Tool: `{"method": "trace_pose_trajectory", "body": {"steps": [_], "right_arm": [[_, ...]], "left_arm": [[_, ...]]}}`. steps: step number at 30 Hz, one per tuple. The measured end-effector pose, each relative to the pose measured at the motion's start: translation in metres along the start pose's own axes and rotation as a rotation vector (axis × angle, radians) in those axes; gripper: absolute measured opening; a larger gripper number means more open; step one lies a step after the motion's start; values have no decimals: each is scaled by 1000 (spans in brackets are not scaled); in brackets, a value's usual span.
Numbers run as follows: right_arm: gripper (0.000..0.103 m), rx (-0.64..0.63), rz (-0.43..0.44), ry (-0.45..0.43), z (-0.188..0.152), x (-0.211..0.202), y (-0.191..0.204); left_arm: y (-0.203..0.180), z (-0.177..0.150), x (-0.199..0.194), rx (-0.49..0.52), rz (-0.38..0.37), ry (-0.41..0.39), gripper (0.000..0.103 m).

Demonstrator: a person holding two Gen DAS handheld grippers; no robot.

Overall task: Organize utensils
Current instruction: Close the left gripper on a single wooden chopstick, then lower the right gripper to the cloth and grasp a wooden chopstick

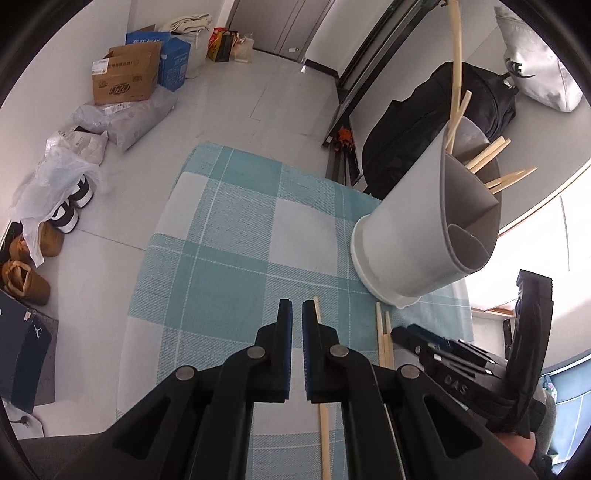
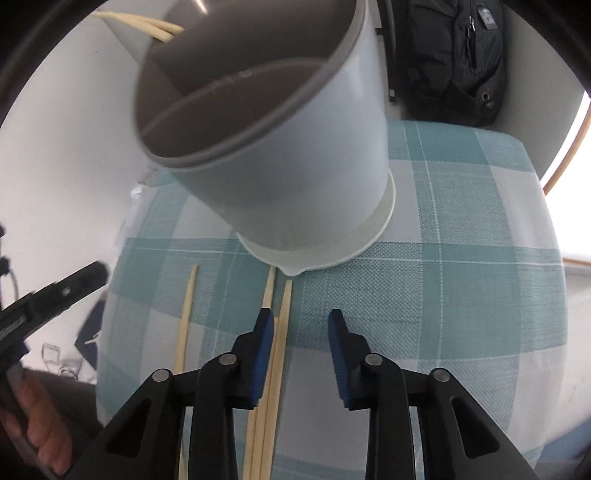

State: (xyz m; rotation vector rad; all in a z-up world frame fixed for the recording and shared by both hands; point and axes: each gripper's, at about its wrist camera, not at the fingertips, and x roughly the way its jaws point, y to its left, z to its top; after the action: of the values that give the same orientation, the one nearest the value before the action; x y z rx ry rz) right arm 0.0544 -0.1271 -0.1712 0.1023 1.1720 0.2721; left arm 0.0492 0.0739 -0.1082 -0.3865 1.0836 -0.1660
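Two views show the scene. From the left wrist, the left gripper has its jaws drawn almost together with nothing between them, hanging over a counter covered by a teal and white checked cloth. One loose chopstick lies on the cloth just right of the right jaw and runs back under it. A pair of chopsticks lies further right, side by side, with their far ends near the base of a grey utensil holder. The holder stands on the cloth at the right, divided inside into compartments, and several chopsticks in the holder poke out of its far compartment. The right gripper shows at the lower right, close to the pair. On the floor beyond lie cardboard boxes, shoes and a black backpack.

From the right wrist, the right gripper stands partly open, low over the cloth. The pair of chopsticks lies against the inside of its left pad; the right pad stands apart from them, so they are not clamped. The single chopstick lies well to the left. The holder looms just ahead, its near compartments bare, with chopsticks showing at its far side. The left gripper and a hand appear at the left edge.
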Motion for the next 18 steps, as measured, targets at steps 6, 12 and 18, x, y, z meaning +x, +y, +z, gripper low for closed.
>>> {"method": "trace_pose_trajectory", "body": {"steps": [6,12,18], "right_arm": [[23,-111,-133,8,2,8,26],[6,-171,-225,0,-4,10,34],[4,-164,-222,2,-15,-3,23]], "left_arm": [[12,-1,-2,-42,5,8,21],[35,4,-12,-130,42,-34,22],[45,3,-6,-168,48,-7,22]]}}
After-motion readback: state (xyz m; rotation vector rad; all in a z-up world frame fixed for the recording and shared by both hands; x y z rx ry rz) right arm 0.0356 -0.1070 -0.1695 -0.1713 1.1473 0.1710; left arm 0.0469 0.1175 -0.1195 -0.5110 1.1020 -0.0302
